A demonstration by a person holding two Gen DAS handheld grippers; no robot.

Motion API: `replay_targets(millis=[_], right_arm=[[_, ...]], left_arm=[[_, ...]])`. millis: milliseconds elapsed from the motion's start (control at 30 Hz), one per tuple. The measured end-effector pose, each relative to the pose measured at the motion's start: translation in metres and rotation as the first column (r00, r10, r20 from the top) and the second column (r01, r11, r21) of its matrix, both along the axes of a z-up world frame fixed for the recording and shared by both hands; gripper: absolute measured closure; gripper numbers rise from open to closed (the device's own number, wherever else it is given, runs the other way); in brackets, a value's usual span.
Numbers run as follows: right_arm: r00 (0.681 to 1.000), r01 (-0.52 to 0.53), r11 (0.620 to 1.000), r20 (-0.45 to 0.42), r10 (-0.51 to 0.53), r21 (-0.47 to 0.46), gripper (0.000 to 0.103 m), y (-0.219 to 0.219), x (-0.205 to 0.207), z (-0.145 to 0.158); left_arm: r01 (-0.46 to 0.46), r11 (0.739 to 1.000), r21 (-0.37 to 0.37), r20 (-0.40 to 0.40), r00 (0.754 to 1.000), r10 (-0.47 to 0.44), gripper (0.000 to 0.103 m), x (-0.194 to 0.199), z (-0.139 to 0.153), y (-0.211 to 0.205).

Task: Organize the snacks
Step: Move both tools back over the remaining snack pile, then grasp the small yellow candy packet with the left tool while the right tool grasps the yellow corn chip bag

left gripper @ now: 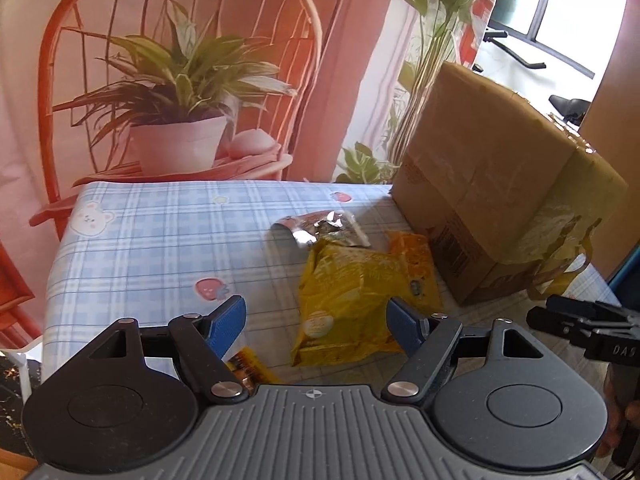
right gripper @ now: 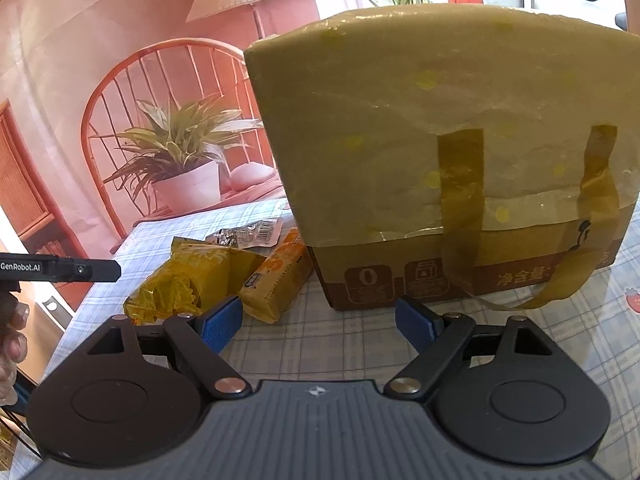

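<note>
A crumpled yellow snack bag (left gripper: 348,300) lies on the blue checked tablecloth (left gripper: 160,240), just ahead of my open, empty left gripper (left gripper: 318,324). An orange snack pack (left gripper: 416,264) lies beside it against the cardboard box (left gripper: 492,184). A silver foil packet (left gripper: 324,228) lies behind them. A small yellow-orange packet (left gripper: 248,368) shows under the left finger. In the right wrist view the yellow bag (right gripper: 188,280), the orange pack (right gripper: 280,280) and the foil packet (right gripper: 248,234) lie left of the box (right gripper: 440,140). My right gripper (right gripper: 318,326) is open and empty, close to the box's front.
The box is wrapped in yellowish tape with loose strips (right gripper: 560,292) hanging onto the table. The other gripper shows at the view edges (left gripper: 588,328) (right gripper: 60,270). A printed backdrop with a chair and plant (left gripper: 180,100) stands behind the table. The table's left edge (left gripper: 52,280) is near.
</note>
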State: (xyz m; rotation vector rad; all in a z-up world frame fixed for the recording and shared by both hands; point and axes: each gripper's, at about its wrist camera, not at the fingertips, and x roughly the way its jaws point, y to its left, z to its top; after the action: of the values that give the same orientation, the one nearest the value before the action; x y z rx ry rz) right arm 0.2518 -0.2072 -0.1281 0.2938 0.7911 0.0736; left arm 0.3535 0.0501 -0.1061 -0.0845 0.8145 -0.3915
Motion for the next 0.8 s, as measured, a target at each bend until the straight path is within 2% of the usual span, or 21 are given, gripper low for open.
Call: replay_targets(millis=[267,467,700,800], right_arm=[[0.996,-0.086,0.996,0.008,0.086,0.032,0.017,0.033,0.026,0.001],[0.982,-0.187,0.981,-0.013,0.188,0.059,0.013,0.082,0.065,-0.006],[0.983,-0.161,0.983,-0.074,0.167,0.082,0.008,0.112,0.107,-0.027],[0.983,-0.136,0.990,-0.118,0.140,0.047,0.007,0.124,0.122,-0.037]], left_arm=[[-0.047,0.998,0.032,-0.014,0.999,0.047,0.024,-0.008,-0.004,0.039],[-0.096,0.995,0.023,0.007,0.995,0.096,0.024,-0.015,-0.001,0.064],[-0.160,0.987,-0.017,0.016,0.987,0.160,0.024,-0.021,-0.005,0.091],[-0.183,0.982,-0.039,0.012,0.983,0.183,0.024,-0.023,-0.008,0.098]])
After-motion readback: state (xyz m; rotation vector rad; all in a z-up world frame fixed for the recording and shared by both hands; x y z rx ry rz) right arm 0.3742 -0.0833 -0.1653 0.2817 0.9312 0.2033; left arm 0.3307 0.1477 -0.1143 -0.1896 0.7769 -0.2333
